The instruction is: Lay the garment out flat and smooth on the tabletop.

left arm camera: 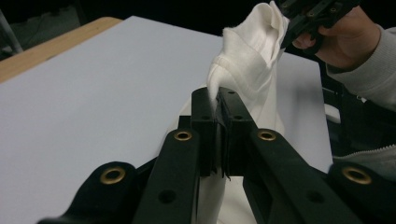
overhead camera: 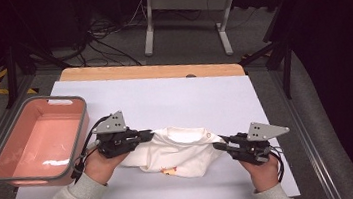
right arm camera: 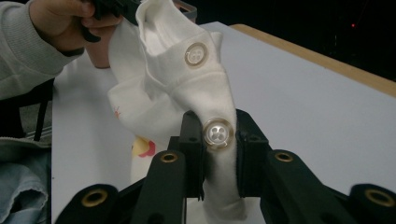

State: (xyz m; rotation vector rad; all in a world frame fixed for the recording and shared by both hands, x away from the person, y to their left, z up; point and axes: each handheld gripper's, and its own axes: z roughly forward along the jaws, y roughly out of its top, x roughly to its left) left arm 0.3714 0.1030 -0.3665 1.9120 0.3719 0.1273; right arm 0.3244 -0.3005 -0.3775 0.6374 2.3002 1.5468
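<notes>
Both forearms come in low from the near table edge, grey sleeves, wrists roughly level, tools pointed inward at each other. Left gripper (overhead camera: 149, 134) is held in the left hand (overhead camera: 102, 163), jaws squeezed together on a thin fold of the white garment (overhead camera: 180, 149); in the left gripper view the cloth edge is pinched right between the tips (left arm camera: 218, 100) and runs up and away toward the other hand. Right gripper (overhead camera: 220, 146) sits in the right hand (overhead camera: 263, 170), jaws clamped on the opposite end of the garment; in the right gripper view a button (right arm camera: 217, 133) sits right at the jaw tips, a second button (right arm camera: 195, 54) farther up the cloth. Garment spans between the two tools, bulk sagging onto the white table cover (overhead camera: 174, 94). Beyond the left gripper's outer side, a pink bin (overhead camera: 41, 140) sits at the table edge, apart from the cloth.
</notes>
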